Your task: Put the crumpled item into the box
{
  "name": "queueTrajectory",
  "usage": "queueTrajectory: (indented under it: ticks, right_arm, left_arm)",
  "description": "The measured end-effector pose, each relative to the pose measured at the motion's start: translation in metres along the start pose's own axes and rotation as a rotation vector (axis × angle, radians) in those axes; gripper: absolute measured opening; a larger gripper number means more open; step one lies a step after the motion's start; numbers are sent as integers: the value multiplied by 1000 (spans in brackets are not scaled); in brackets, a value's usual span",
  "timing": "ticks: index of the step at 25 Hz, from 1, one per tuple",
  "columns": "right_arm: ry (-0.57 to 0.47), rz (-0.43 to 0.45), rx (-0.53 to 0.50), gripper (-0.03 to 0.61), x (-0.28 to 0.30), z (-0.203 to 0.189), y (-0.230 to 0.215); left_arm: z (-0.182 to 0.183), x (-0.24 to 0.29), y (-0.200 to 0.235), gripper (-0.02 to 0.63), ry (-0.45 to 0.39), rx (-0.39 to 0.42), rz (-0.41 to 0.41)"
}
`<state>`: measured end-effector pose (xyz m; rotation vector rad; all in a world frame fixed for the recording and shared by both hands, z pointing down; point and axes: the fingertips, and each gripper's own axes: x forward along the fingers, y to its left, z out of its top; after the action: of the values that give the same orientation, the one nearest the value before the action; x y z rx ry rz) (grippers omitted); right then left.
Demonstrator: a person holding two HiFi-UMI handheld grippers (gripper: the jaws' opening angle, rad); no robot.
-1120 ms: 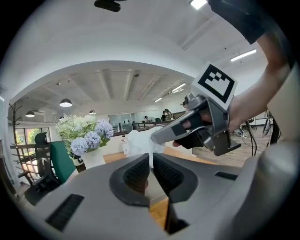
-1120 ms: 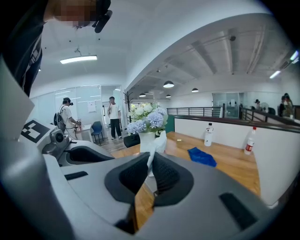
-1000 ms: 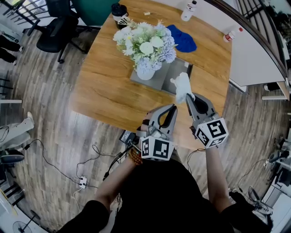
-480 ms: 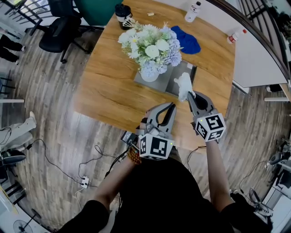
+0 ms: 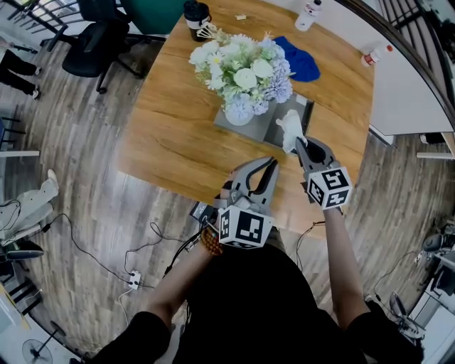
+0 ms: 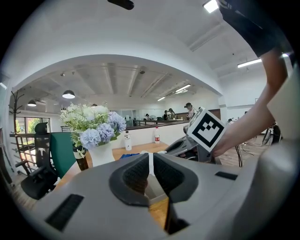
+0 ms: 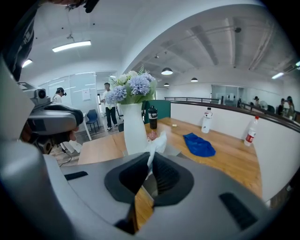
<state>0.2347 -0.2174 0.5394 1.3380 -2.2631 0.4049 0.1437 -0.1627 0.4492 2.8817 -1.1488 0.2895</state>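
A white crumpled item (image 5: pixel 291 131) is pinched in my right gripper (image 5: pixel 299 146), which is shut on it. It hangs over the near right part of the flat grey box (image 5: pixel 304 108) on the wooden table (image 5: pixel 170 135). In the right gripper view the crumpled item (image 7: pixel 157 142) sticks up from between the jaws of the right gripper (image 7: pixel 151 165), with the box's grey surface (image 7: pixel 177 151) behind it. My left gripper (image 5: pixel 271 165) hovers just left of the right one at the table's near edge, shut with nothing in it. In its own view the left gripper (image 6: pixel 151 165) has its pads together.
A white vase of flowers (image 5: pixel 245 71) stands on the box's left part. A blue cloth (image 5: pixel 298 64), two bottles (image 5: pixel 309 14) (image 5: pixel 375 55) and a dark cup (image 5: pixel 197 14) lie farther back. A white counter (image 5: pixel 405 92) is to the right, with cables (image 5: pixel 142 256) on the floor.
My right gripper has come down with the white crumpled item, closer to the grey box. The left gripper has stayed almost where it was.
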Motion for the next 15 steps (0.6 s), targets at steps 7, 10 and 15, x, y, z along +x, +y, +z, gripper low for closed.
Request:
queueTrajectory:
  ticks: [7, 10, 15]
  right_arm:
    - [44, 2, -6, 28, 20, -18, -10]
    - [65, 5, -10, 29, 29, -25, -16]
    - [102, 10, -33, 29, 44, -35, -25]
  left_arm:
    - [-4, -2, 9, 26, 9, -4, 20]
    - [-9, -3, 14, 26, 25, -7, 35]
    - [-14, -3, 18, 28, 35, -16, 53]
